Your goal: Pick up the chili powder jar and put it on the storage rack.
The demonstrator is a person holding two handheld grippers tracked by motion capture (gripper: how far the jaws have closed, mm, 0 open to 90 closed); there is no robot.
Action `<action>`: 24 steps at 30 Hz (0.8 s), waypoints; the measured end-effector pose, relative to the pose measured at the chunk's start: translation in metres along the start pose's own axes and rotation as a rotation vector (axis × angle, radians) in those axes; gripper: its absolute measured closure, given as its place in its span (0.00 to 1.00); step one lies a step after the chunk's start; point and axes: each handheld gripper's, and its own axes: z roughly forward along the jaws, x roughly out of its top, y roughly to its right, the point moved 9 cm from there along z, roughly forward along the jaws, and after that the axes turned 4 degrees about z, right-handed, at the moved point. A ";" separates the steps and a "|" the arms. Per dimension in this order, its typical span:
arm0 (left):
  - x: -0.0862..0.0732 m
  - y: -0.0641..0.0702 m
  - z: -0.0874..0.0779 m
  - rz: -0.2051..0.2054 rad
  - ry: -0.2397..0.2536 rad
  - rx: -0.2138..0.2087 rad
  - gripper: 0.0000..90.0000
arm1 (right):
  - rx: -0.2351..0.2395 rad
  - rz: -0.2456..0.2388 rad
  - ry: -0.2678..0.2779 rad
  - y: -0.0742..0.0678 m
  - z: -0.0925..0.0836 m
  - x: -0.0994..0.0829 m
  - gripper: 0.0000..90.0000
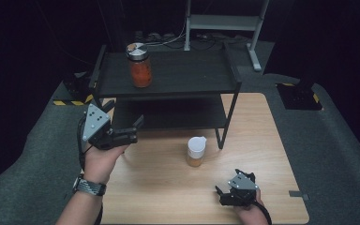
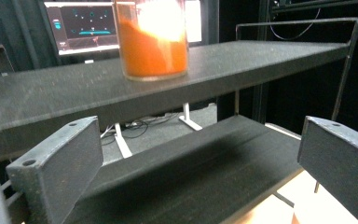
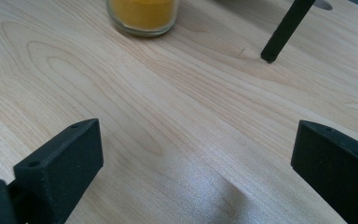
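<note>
On table (image 1: 168, 187): one black two-tier rack (image 1: 178, 75), two jars, two grippers. Red jar (image 1: 139, 65) upright on top shelf, left part; top cut off in left gripper view, glare on glass. Yellow jar (image 1: 196, 151), white lid, upright on wood just left of rack's front right leg; base alone seen in right gripper view. Left gripper (image 1: 136, 131) at lower shelf's left front, jaws wide apart, empty. Right gripper (image 1: 221, 194) low near front edge, jaws apart, empty.

Left gripper (image 1: 130, 129) raised at left, jaws wide apart, empty, pointing right and far; left hand (image 1: 101, 157) under it. Right gripper (image 1: 221, 193) low, near right, jaws spread, empty, pointing left.
</note>
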 end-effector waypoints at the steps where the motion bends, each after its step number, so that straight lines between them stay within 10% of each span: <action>1: -0.003 0.001 -0.001 -0.004 -0.003 0.000 0.00 | 0.000 0.000 0.000 0.000 0.000 0.000 0.02; 24: -0.089 0.025 -0.018 -0.024 -0.091 -0.044 0.00 | -0.001 -0.002 -0.002 -0.001 0.000 0.000 0.02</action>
